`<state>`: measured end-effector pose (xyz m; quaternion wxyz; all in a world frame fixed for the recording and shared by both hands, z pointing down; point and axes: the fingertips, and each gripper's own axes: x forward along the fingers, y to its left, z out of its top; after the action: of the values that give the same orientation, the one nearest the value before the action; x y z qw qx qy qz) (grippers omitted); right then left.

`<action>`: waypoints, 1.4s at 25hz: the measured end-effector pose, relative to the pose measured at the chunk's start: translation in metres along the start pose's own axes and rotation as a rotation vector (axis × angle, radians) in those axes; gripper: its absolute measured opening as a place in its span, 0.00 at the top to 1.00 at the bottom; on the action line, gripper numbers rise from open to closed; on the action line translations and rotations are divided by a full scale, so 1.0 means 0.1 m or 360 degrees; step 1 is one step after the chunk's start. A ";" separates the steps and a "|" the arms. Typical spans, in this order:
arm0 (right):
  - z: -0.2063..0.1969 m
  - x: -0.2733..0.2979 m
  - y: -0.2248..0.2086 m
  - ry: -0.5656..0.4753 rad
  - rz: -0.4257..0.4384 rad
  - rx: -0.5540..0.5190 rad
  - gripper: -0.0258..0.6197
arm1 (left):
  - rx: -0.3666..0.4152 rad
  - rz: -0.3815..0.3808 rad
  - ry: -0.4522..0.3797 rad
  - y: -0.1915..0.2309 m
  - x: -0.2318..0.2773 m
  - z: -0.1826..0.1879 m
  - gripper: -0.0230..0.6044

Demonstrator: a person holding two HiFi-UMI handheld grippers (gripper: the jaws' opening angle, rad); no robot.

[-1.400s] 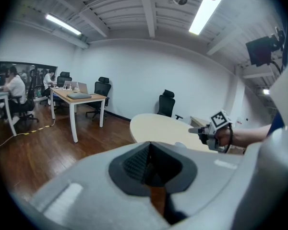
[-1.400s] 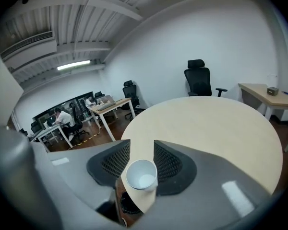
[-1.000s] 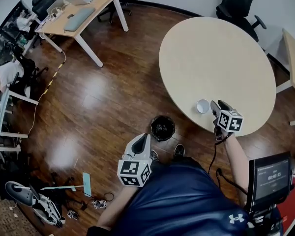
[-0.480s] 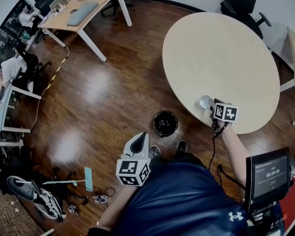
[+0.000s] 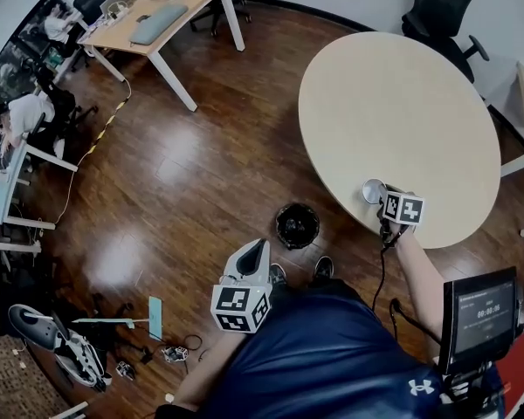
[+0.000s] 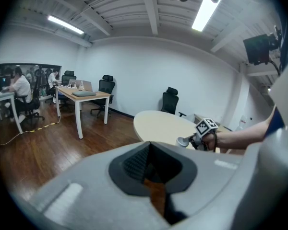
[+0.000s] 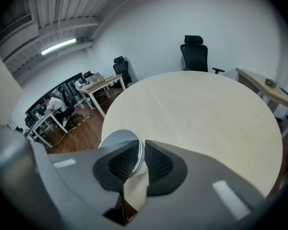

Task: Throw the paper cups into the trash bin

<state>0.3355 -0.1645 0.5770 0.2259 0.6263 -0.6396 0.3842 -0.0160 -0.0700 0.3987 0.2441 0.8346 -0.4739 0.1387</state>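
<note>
A round table is standing on a wooden floor, with a trash bin (dark inside) beside it. At the table's near edge, the right gripper is closing on the paper cup; the left gripper is hanging closed, empty.

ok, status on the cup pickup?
Right tool closing, wall of white paper cup between jaws, at round beige table edge. Left tool shut, empty. Black round trash bin on floor, nothing between.
</note>
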 end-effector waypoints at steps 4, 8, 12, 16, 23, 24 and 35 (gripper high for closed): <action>0.06 -0.05 0.14 -0.0022 0.0055 -0.0023 0.89 | -0.0017 -0.0006 -0.0010 0.00 0.00 -0.02 0.96; 0.12 -0.06 0.49 -0.0047 0.0155 -0.0030 0.89 | -0.0033 0.0011 -0.0030 0.09 -0.06 0.00 0.96; 0.10 -0.06 0.99 -0.0042 0.0275 -0.0089 0.89 | -0.0066 0.0048 -0.0041 0.23 -0.17 -0.03 0.96; -0.06 -0.08 1.63 0.0020 0.0413 -0.0207 0.89 | -0.0112 0.0085 -0.0046 0.39 -0.32 -0.10 0.96; -0.27 -0.06 2.20 0.0109 0.0515 -0.0281 0.89 | -0.0163 0.0096 -0.0030 0.53 -0.43 -0.08 0.96; -0.30 -0.04 2.22 0.0119 0.0513 -0.0292 0.89 | -0.0170 0.0097 -0.0022 0.55 -0.42 -0.10 0.96; -0.91 0.32 2.32 0.0191 0.0572 -0.0423 0.89 | 0.0021 0.0138 0.0121 0.84 0.14 -0.52 0.96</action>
<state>0.0886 -0.1321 0.6080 0.2721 0.4431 -0.7713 0.3670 -0.0808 -0.0884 0.4719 0.2501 0.8091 -0.4990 0.1839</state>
